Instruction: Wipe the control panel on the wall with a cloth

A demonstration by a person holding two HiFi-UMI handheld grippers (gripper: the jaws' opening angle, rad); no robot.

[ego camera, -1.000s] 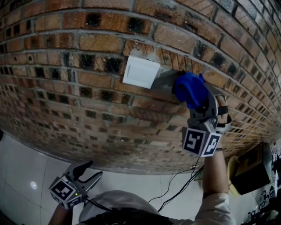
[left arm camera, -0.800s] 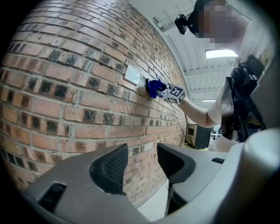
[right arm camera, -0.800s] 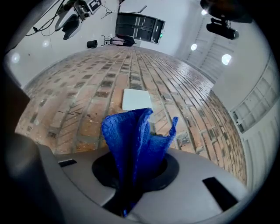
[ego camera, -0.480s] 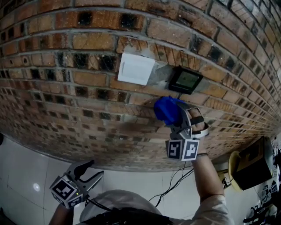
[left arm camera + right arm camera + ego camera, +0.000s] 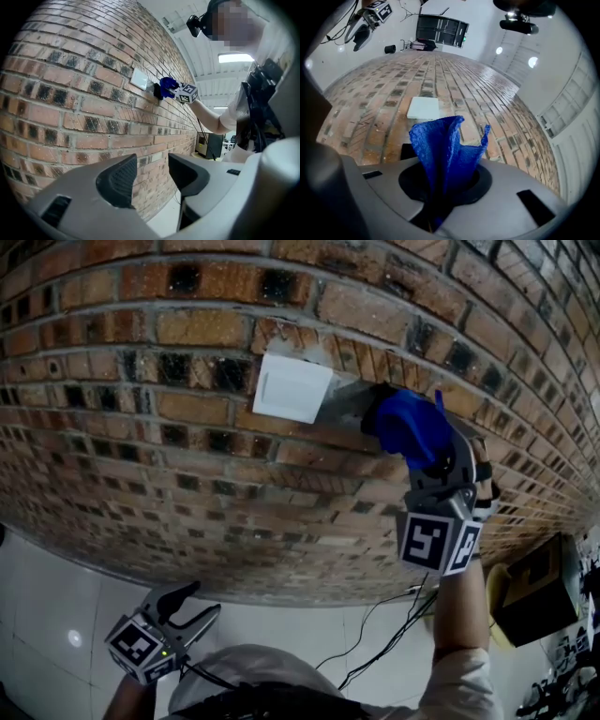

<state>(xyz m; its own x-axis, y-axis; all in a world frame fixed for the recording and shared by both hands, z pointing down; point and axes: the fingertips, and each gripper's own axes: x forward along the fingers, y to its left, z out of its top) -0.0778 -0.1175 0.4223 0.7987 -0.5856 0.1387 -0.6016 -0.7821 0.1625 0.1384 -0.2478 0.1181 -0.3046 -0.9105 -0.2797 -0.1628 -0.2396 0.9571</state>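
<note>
Blue cloth (image 5: 410, 427) is a bunched, fuzzy microfibre wad. Its long axis runs from the jaws at 4 o'clock up to the wall at 10 o'clock, with the free end pressed on the brick. In the right gripper view it stands up toward 12 o'clock with two floppy peaks.

Right gripper (image 5: 429, 463) has its jaws clamped tight on the cloth's lower end.

Control panel (image 5: 407, 151) is mostly covered by the cloth; only a dark flat corner shows at the cloth's 9 o'clock.

A white square plate (image 5: 292, 387), smooth, sits on the wall just beside the cloth at its 9 o'clock.

Left gripper (image 5: 202, 601) is low at 7 o'clock, well apart from the wall work. Its jaws are parted with nothing between them.

The brick wall (image 5: 141, 456) is rough red-brown with pale mortar lines. The floor (image 5: 56, 606) is glossy white tile. A black cable (image 5: 375, 652) trails at 5 o'clock.
</note>
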